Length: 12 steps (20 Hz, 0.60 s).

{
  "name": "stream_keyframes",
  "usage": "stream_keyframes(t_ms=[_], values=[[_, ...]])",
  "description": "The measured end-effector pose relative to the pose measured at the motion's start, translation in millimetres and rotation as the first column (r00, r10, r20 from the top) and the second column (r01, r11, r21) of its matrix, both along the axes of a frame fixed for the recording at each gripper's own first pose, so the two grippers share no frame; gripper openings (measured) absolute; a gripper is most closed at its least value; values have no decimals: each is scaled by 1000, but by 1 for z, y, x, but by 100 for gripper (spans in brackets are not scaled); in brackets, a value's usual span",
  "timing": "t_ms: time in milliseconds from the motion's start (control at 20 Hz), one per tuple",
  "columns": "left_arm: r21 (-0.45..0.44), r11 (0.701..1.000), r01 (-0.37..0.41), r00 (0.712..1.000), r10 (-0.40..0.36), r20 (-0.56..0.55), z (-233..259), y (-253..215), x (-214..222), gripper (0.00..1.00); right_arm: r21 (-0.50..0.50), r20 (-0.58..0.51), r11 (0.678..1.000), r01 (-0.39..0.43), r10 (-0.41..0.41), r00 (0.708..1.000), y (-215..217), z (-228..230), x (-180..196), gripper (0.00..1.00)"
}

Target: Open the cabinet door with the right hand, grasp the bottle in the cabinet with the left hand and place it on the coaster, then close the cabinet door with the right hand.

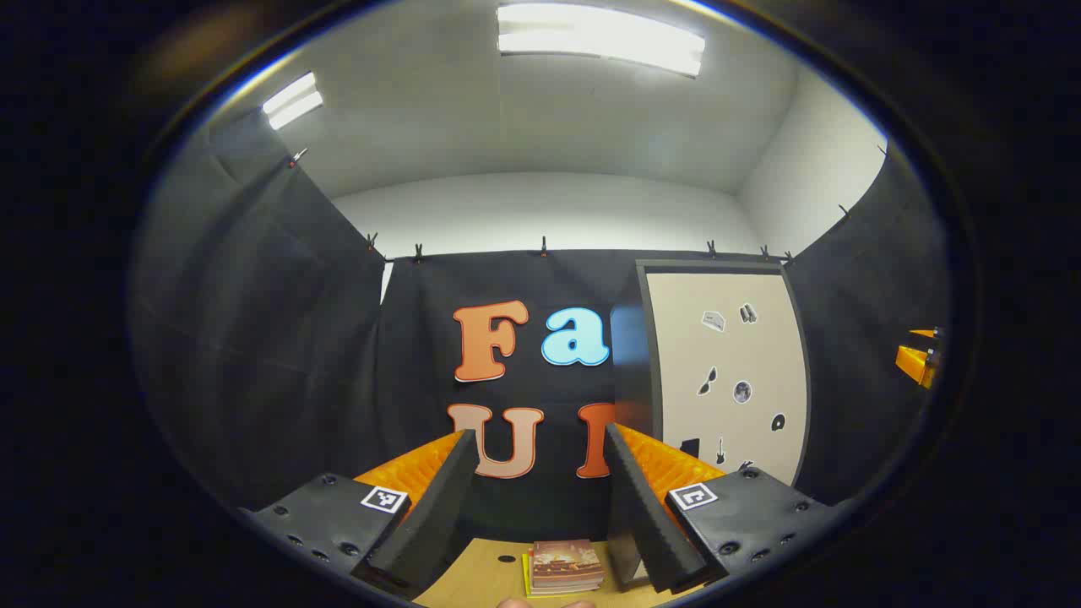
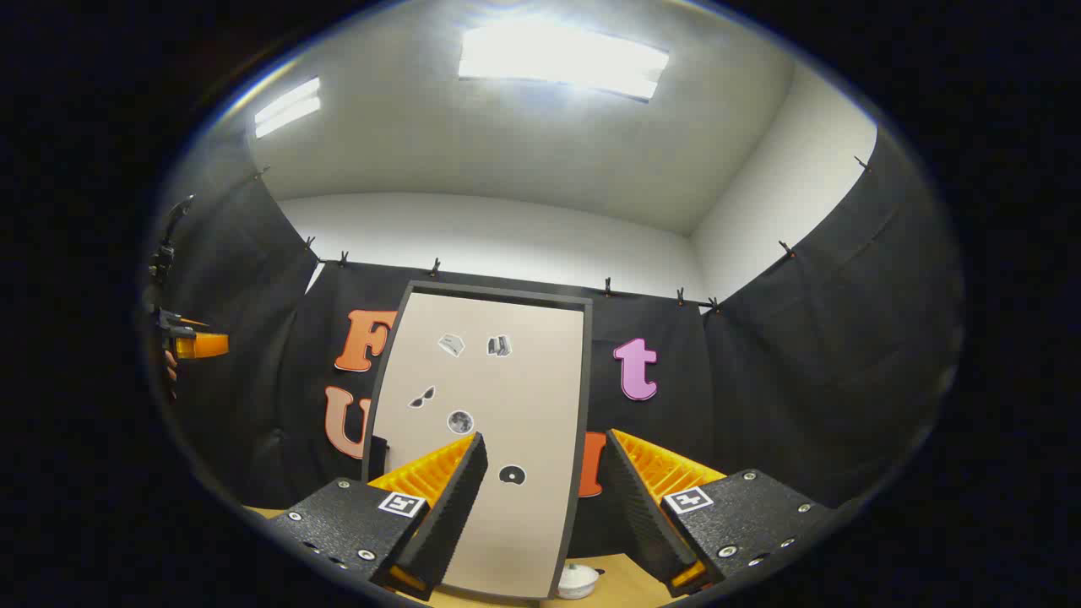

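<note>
Beige and dotted with small stickers, the cabinet door [image 2: 490, 422] stands shut, framed in dark grey, straight ahead of the right gripper [image 2: 540, 490], whose jaws gape empty. Reach for its edge squarely; no handle is clear. Left gripper [image 1: 536, 490] waits, jaws apart, above the counter [image 1: 481, 578]. Any bottle lies hidden.

Left gripper [image 1: 535, 473] at 6 o'clock of the left gripper view, fingers wide apart and empty, right gripper [image 2: 544, 477] at 6 o'clock of the right gripper view, likewise spread, nothing between
</note>
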State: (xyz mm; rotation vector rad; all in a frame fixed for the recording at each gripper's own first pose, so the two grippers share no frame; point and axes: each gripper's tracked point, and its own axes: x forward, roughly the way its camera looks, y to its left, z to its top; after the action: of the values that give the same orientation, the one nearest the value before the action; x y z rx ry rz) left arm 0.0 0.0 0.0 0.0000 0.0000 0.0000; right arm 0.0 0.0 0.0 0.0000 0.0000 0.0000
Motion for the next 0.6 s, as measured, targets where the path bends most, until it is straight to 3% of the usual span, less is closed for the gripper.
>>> stream_keyframes(t_ms=[300, 600], values=[[21, 1000, 12, 1000, -12, 12, 3, -22, 10, 97, 47, 16, 994, -99, 99, 995, 31, 2, 15, 86], [49, 999, 8, 1000, -8, -3, -11, -32, 28, 95, 32, 15, 991, -128, 127, 992, 42, -1, 23, 85]])
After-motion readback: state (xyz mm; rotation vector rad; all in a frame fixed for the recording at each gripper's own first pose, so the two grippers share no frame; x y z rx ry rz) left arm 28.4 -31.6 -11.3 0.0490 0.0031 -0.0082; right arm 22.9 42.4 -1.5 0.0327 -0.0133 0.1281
